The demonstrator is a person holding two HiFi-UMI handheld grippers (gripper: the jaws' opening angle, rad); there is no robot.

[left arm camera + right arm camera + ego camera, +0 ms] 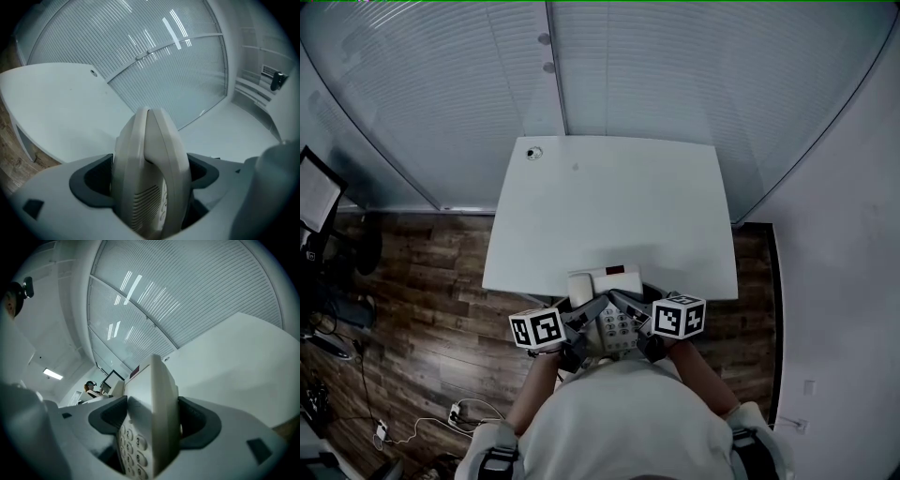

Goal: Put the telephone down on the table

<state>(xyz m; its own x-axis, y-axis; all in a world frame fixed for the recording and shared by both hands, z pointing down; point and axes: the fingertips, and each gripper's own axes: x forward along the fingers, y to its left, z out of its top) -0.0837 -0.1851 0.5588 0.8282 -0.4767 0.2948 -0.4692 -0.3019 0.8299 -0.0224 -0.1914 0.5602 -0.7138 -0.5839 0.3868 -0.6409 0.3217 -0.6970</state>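
A white desk telephone (606, 298) with a keypad and a small red display hangs at the near edge of the white table (609, 206), partly over it. My left gripper (584, 317) is shut on its left side, my right gripper (628, 314) on its right side. In the left gripper view the telephone's handset side (150, 173) fills the space between the jaws. The right gripper view shows the telephone's keypad edge (147, 427) clamped the same way. The telephone's underside is hidden, so I cannot tell whether it touches the table.
A small round cable port (533, 152) sits at the table's far left corner. Frosted glass walls (675, 75) stand behind the table. Dark wood floor (422, 300) lies to the left with cables and a power strip (455, 411). A monitor (314, 192) stands far left.
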